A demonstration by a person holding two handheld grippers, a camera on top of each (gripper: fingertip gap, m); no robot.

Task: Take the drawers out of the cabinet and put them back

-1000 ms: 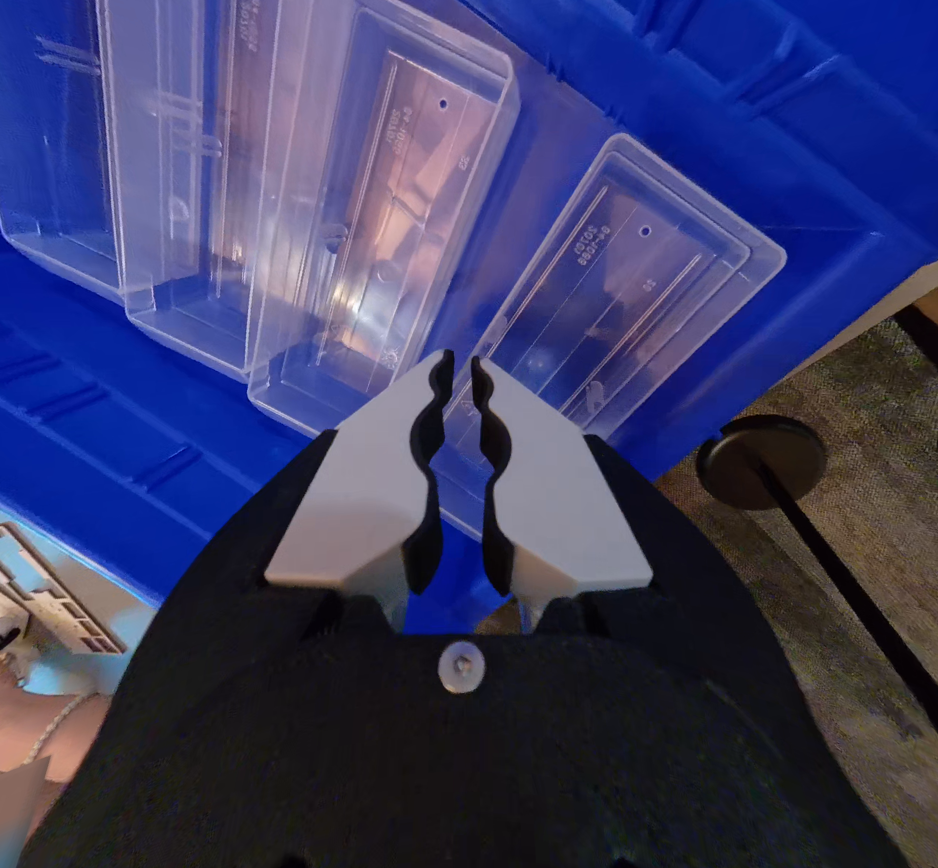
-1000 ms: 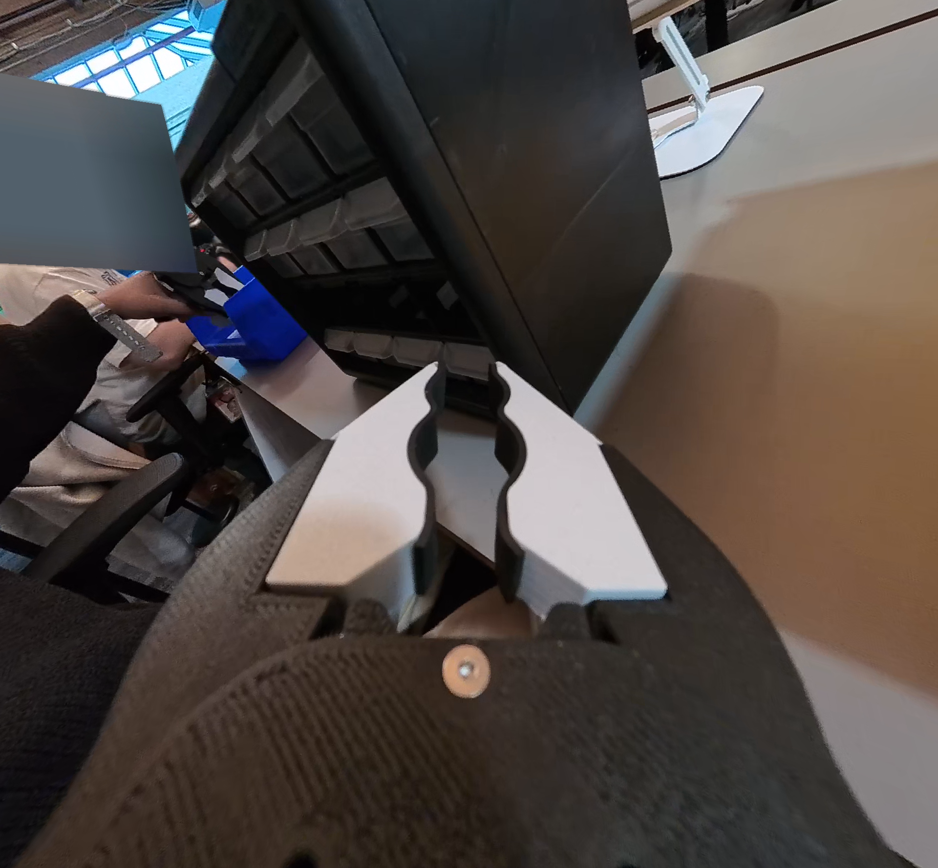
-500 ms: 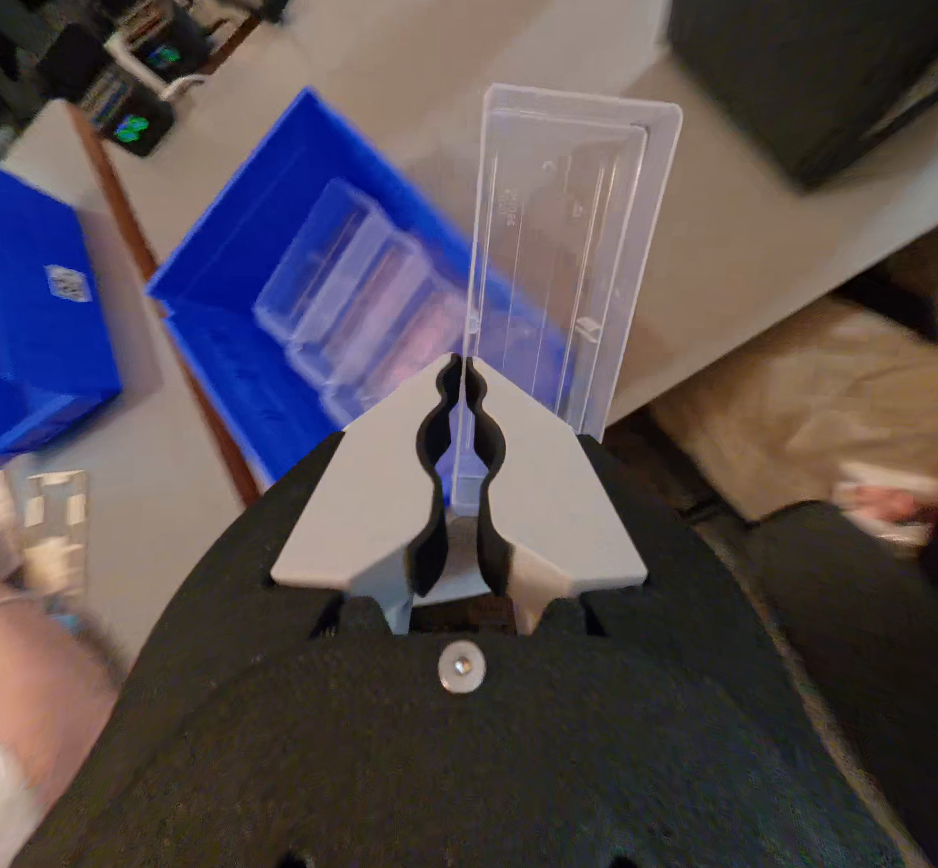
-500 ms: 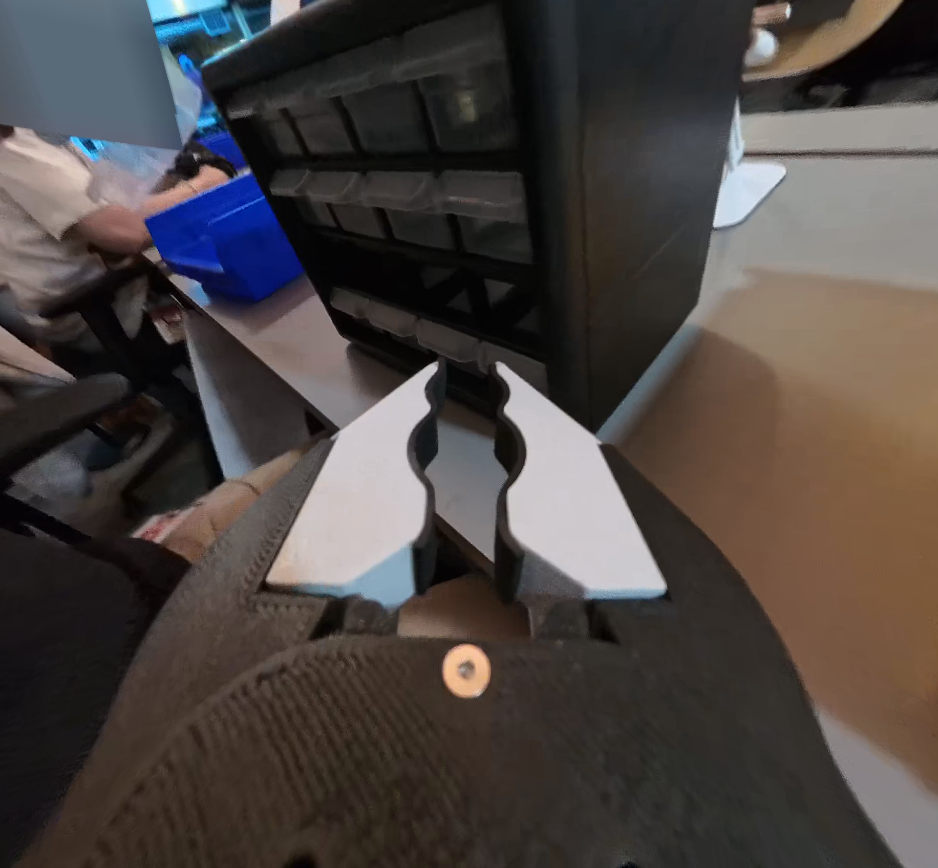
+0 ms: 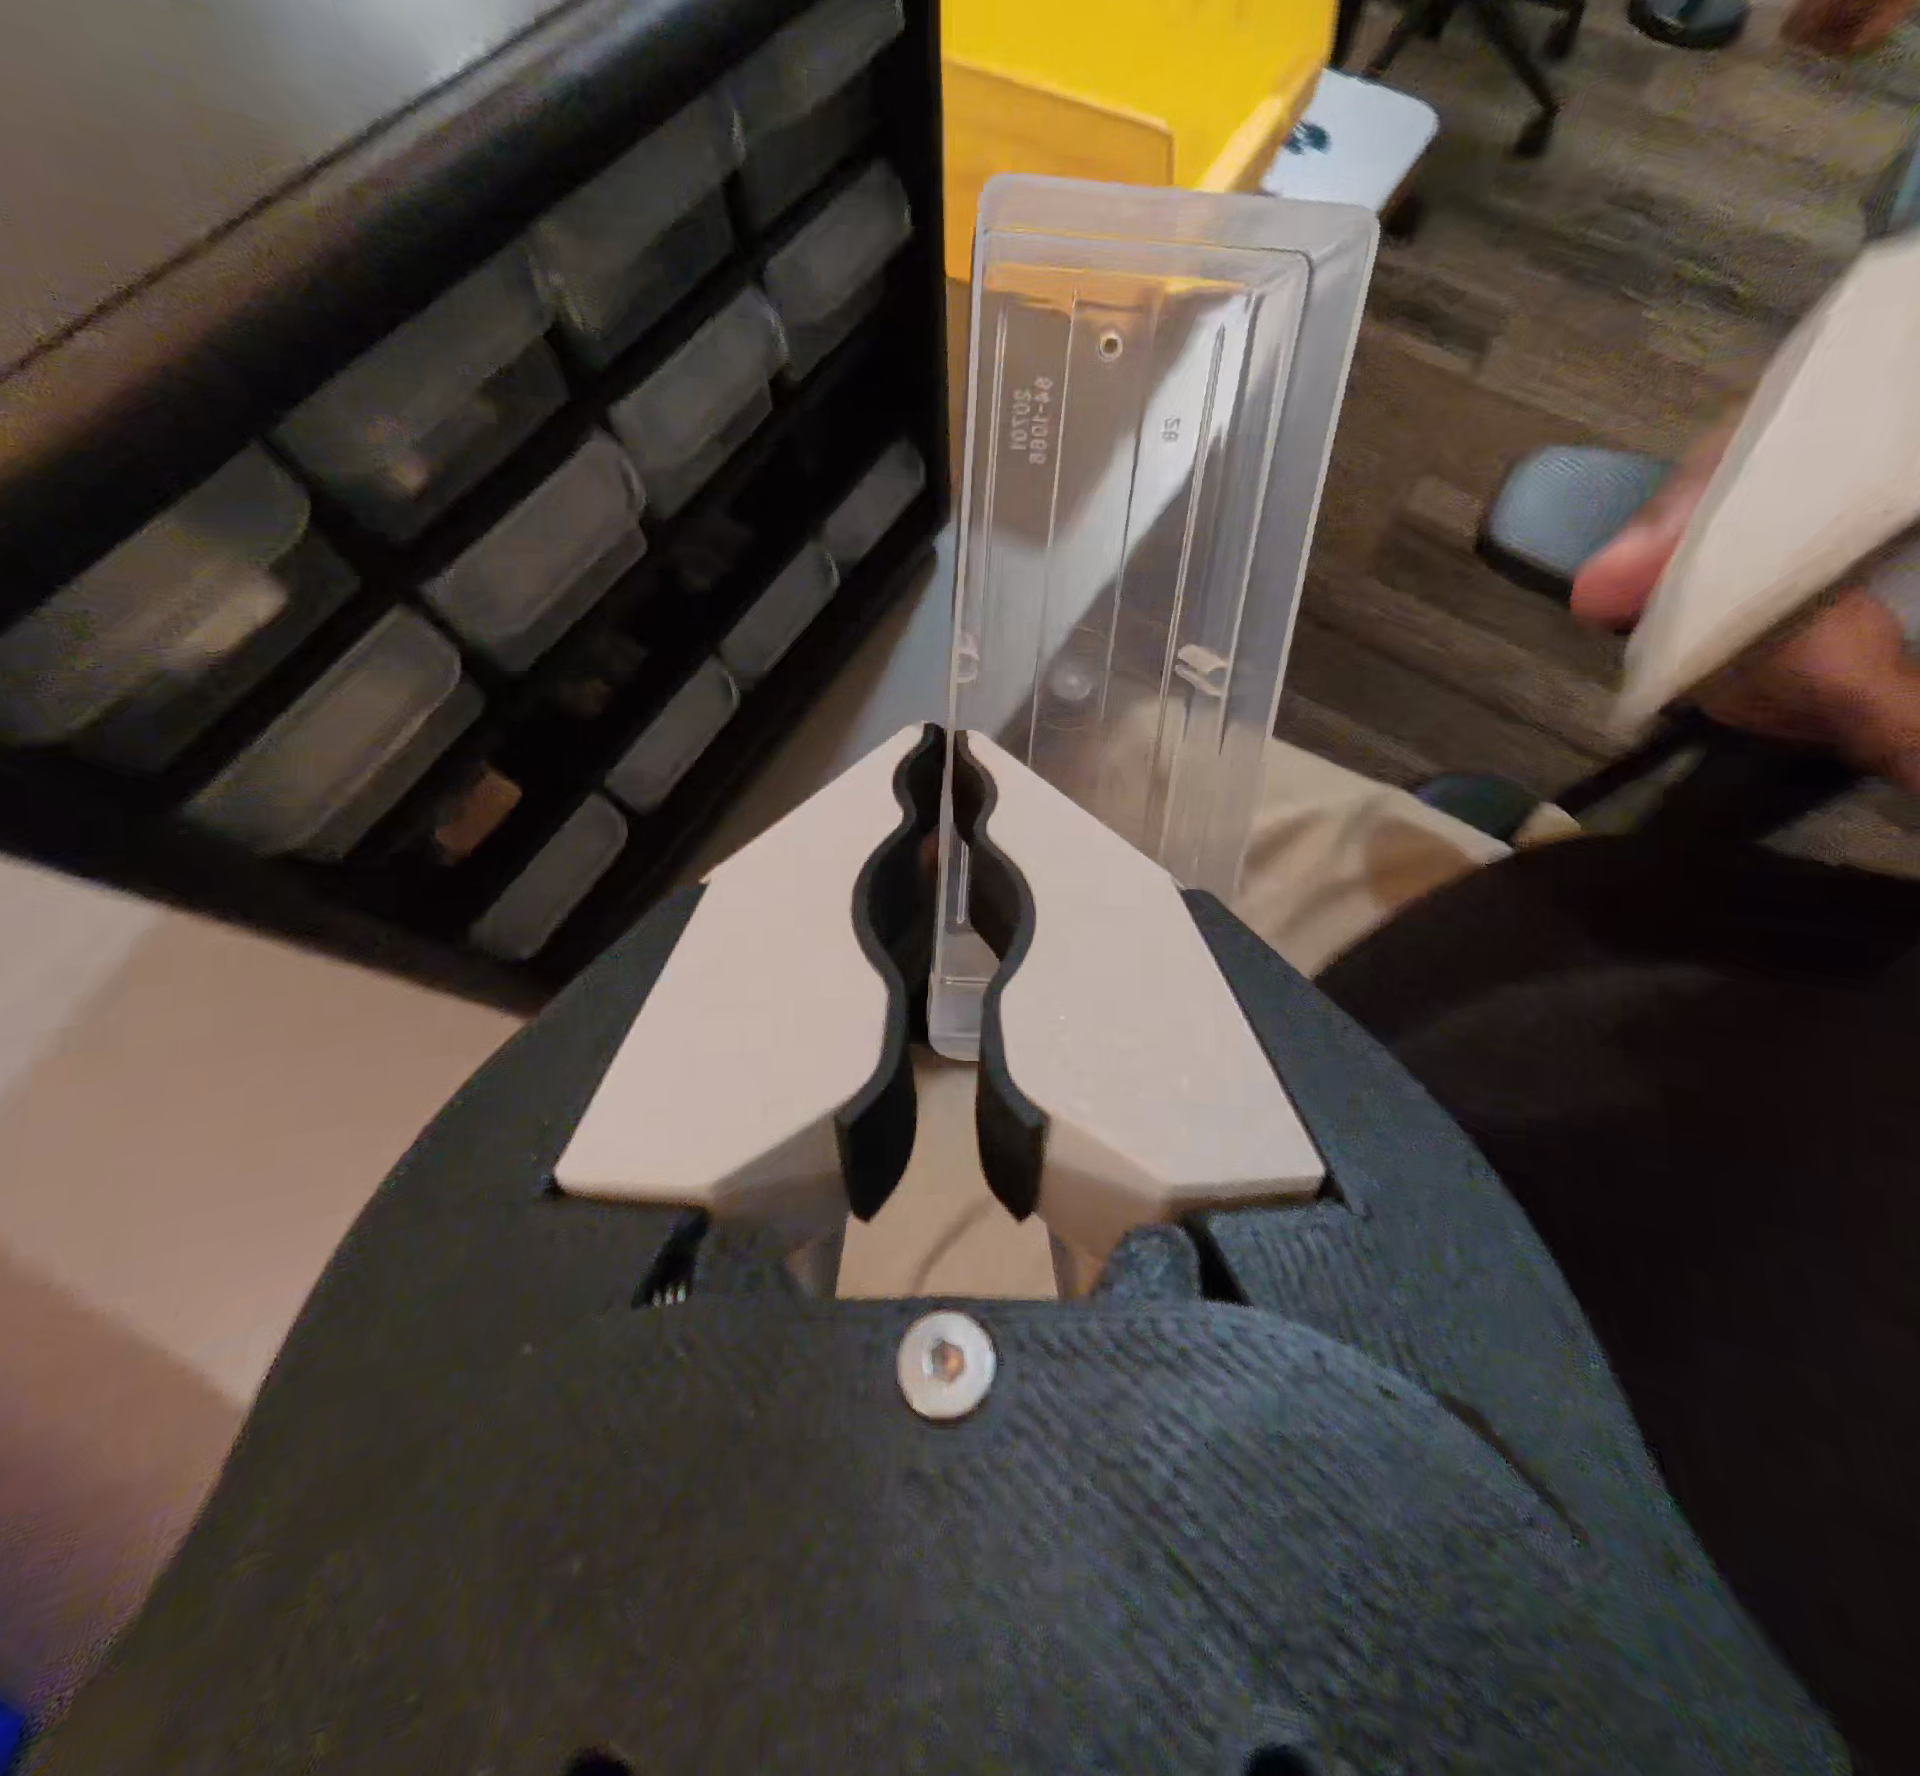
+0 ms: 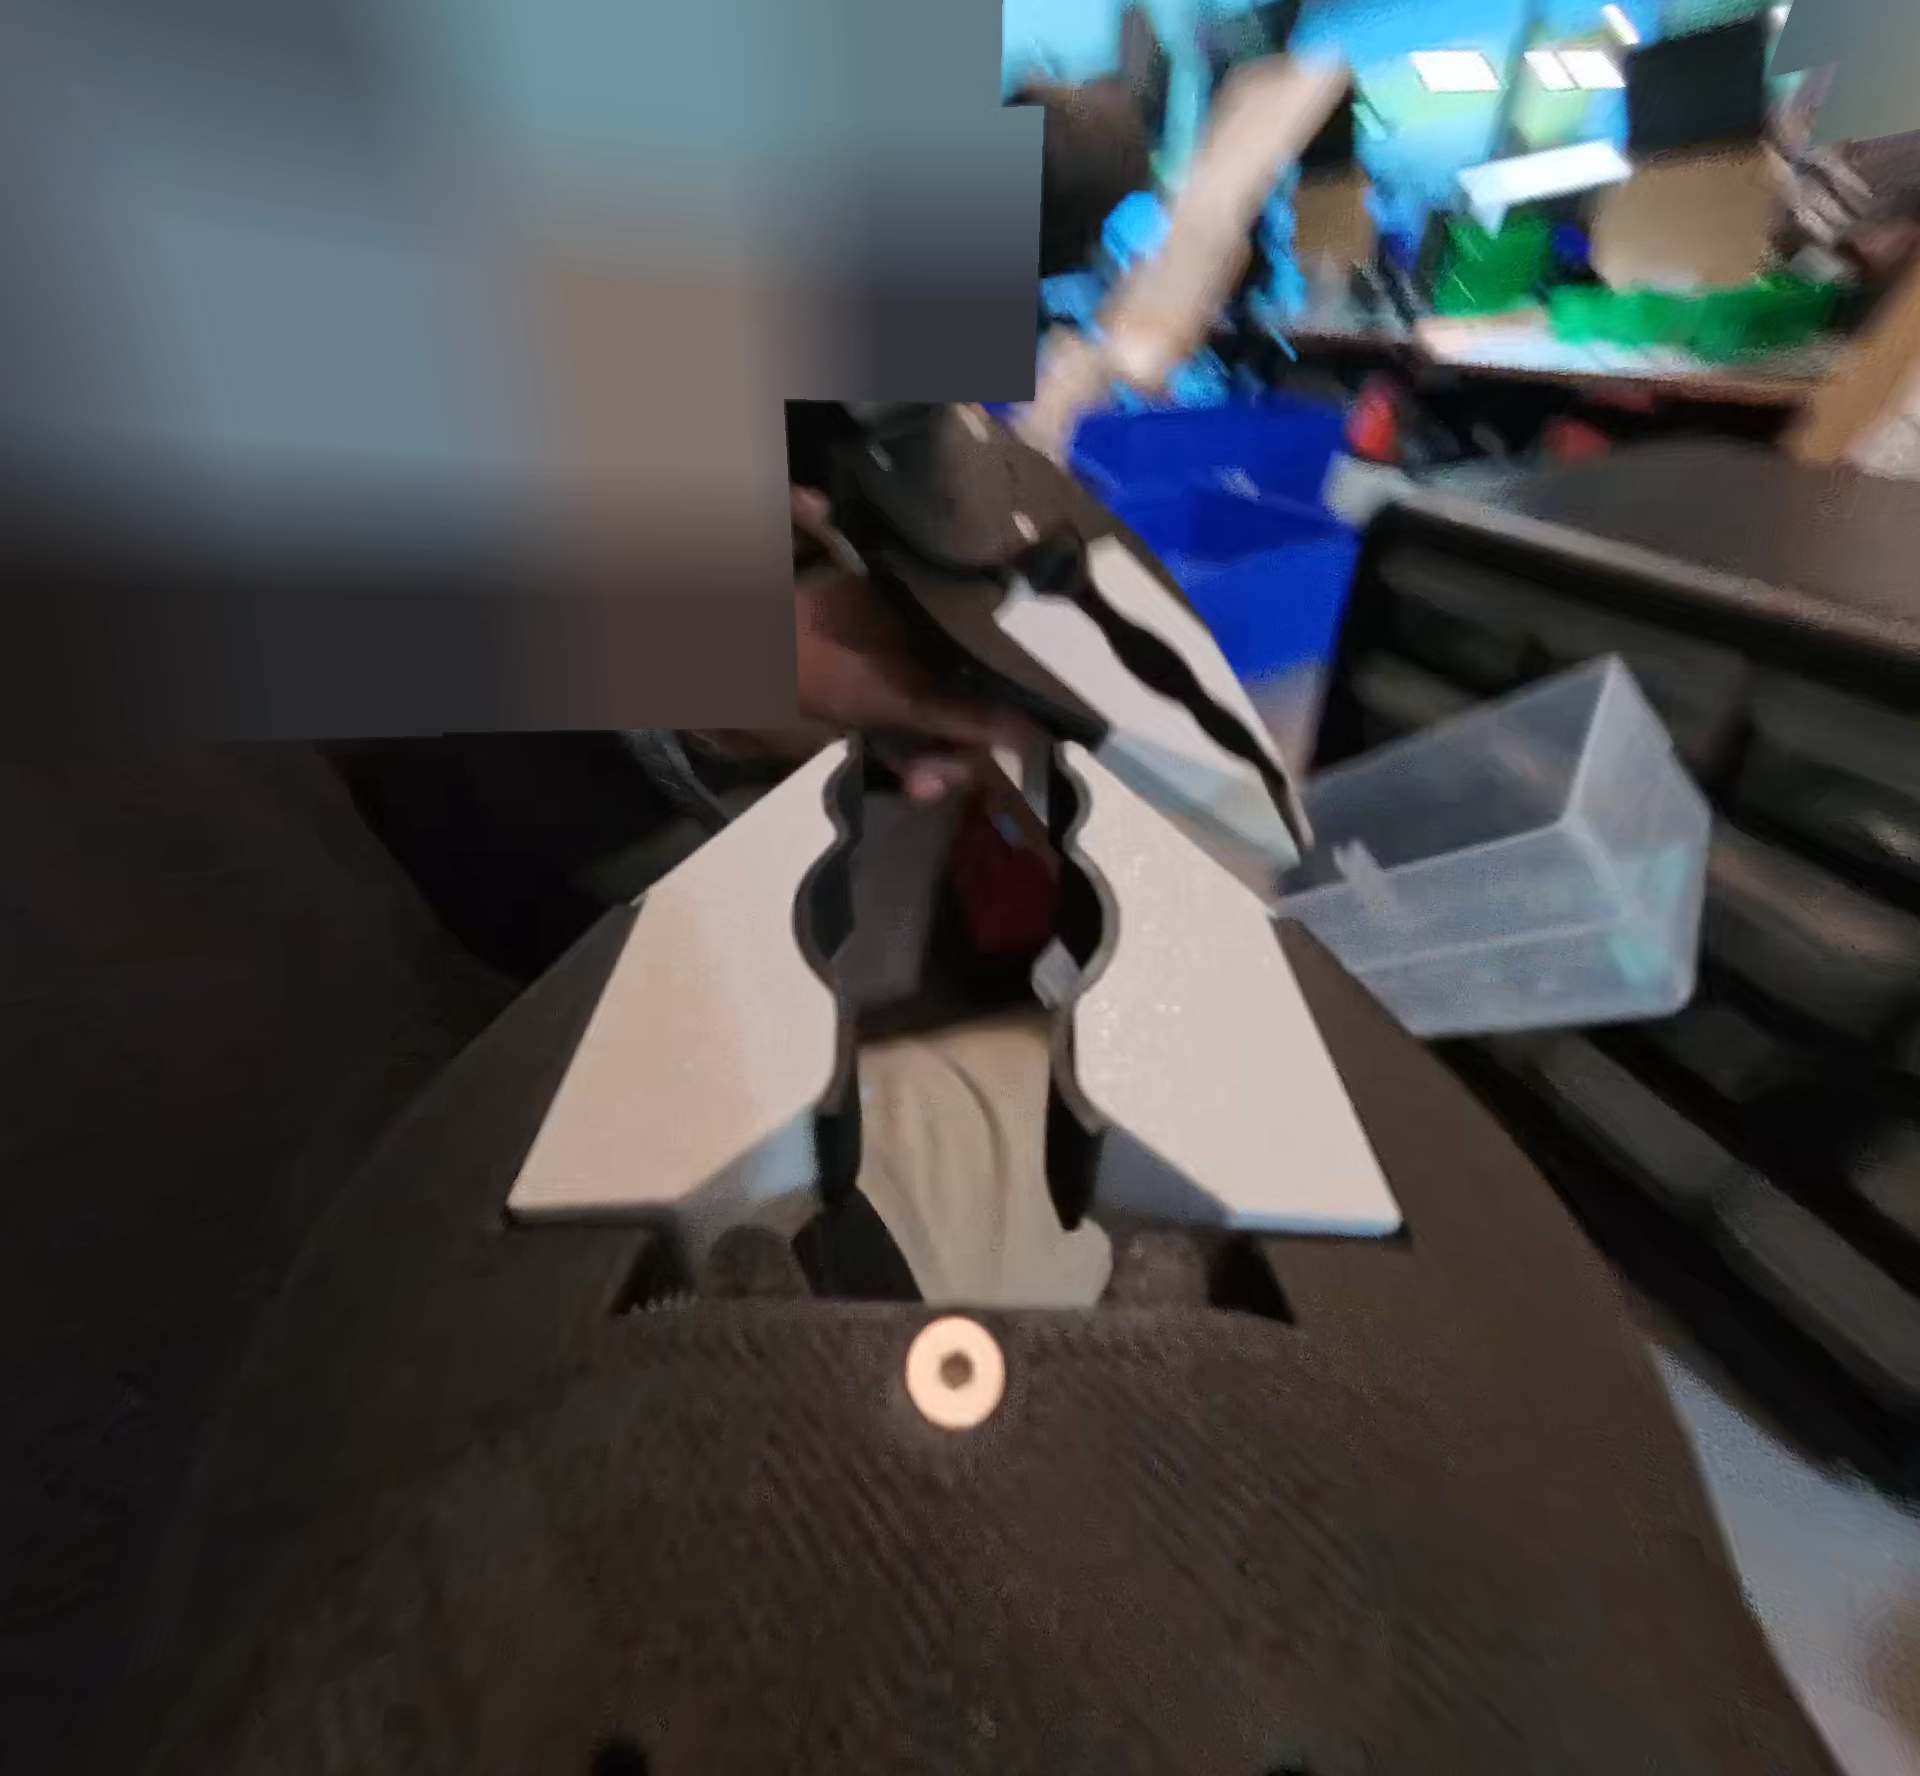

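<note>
The left gripper [image 5: 951,755] pinches a clear drawer [image 5: 1132,531] by its wall, in the air just beside the black cabinet [image 5: 468,438]. The right gripper [image 6: 951,776] hangs open, empty.

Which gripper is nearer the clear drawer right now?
Left. The left gripper is shut on a side wall of the clear drawer, holding it up in front of the cabinet. The right gripper is open, empty and off to the side.
</note>
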